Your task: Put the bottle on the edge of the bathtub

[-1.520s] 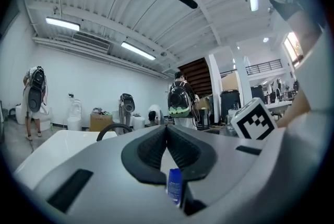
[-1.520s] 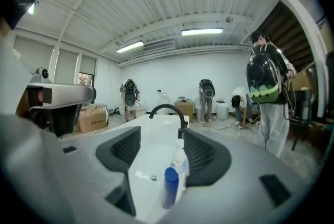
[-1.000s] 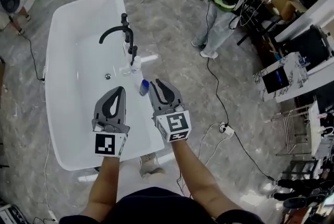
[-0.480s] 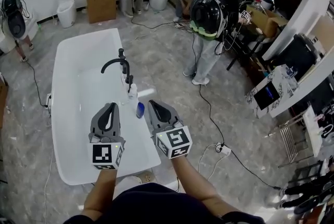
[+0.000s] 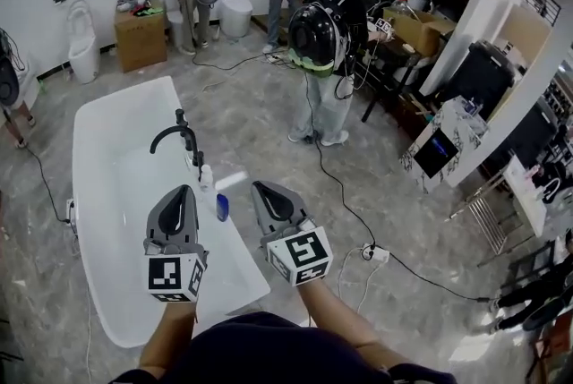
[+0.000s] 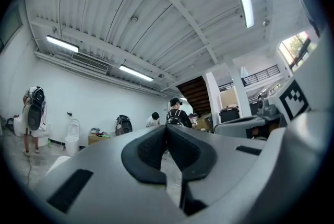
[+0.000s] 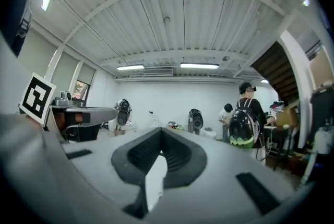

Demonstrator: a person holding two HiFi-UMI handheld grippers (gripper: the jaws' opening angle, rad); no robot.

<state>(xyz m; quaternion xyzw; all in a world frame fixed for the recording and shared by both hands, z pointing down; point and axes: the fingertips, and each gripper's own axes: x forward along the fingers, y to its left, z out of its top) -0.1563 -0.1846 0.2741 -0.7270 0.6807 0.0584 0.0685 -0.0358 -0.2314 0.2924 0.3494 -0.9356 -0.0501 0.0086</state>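
Note:
A small blue bottle [image 5: 222, 207] stands upright on the right rim of the white bathtub [image 5: 107, 194], just in front of a white bottle [image 5: 206, 176] and the black faucet [image 5: 182, 137]. My left gripper [image 5: 184, 192] hovers over the tub to the blue bottle's left. It is shut and empty. My right gripper [image 5: 260, 189] is to the bottle's right, apart from it, also shut and empty. Both gripper views look up at the room and ceiling. The left gripper [image 6: 167, 129] and the right gripper [image 7: 160, 131] show their jaws closed with nothing between them.
Several people stand at the back, the nearest one with a black backpack [image 5: 313, 38]. Cables and a power strip [image 5: 376, 254] lie on the floor to the right. A cardboard box [image 5: 141, 38] and a toilet [image 5: 83, 51] stand by the far wall. Desks line the right side.
The head view has tilted up, showing more of the room. The right gripper has drawn back from the blue bottle, which stays on the rim. Both grippers are now nearer to me.

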